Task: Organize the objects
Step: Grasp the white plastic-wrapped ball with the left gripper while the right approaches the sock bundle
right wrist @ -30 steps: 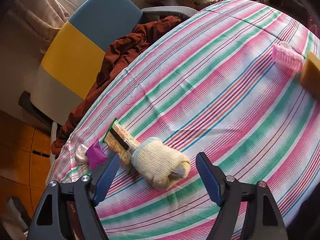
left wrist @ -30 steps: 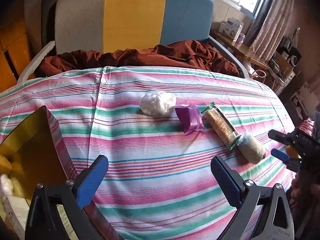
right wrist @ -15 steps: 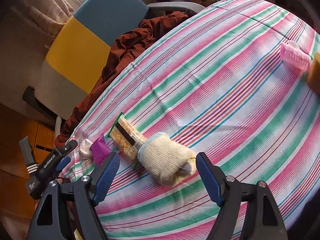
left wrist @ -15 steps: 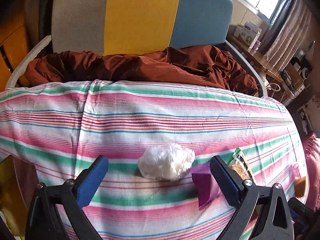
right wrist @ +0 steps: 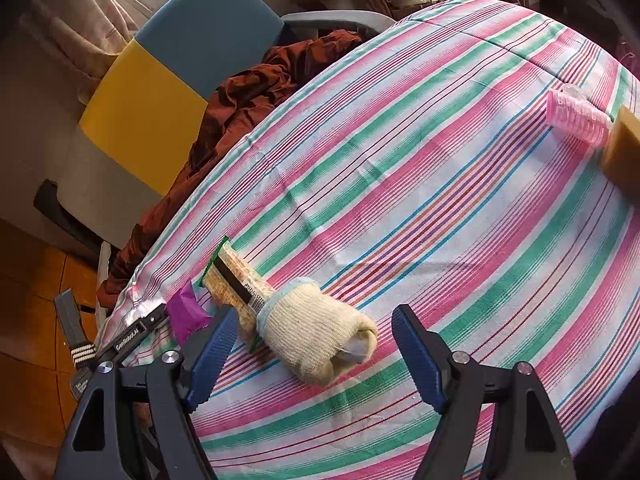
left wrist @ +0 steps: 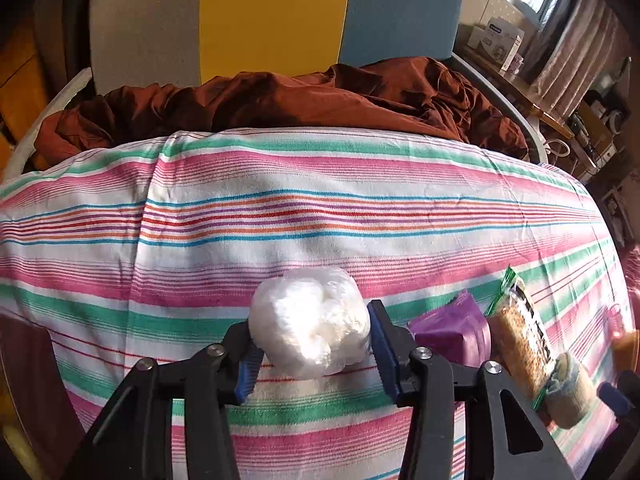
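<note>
1. Now the left hand-held gripper (left wrist: 310,346) is clamped on a white crinkly plastic bundle (left wrist: 308,320); both blue pads (left wrist: 382,340) press its sides. The jaws have just been closing, with the bundle between them.
2. Bundle sits on the striped cloth (left wrist: 280,216) covering the desk, toward the near edge in the left wrist view.
3. Just right of the bundle: a purple packet (left wrist: 452,332), then a clear snack packet (left wrist: 520,344) with a green end, then a rolled cream sock (left wrist: 568,396). The snack packet's lower end touches the sock.
4. Right hand-held gripper (right wrist: 310,354) stands open, its jaws apart on either side of the rolled cream sock (right wrist: 316,336), pads not touching it.
5. Right wrist view: snack packet (right wrist: 236,280) lies against the sock's cuff; purple packet (right wrist: 184,314) just beyond it; part of the left tool shows at the cloth's edge.
6. Far side of the cloth: a pink ribbed roll (right wrist: 576,118) next to a tan block (right wrist: 624,148).
7. Behind the desk: a grey, yellow and blue chair (left wrist: 272,20) with rust-brown fabric (left wrist: 280,100) heaped on it.
</note>
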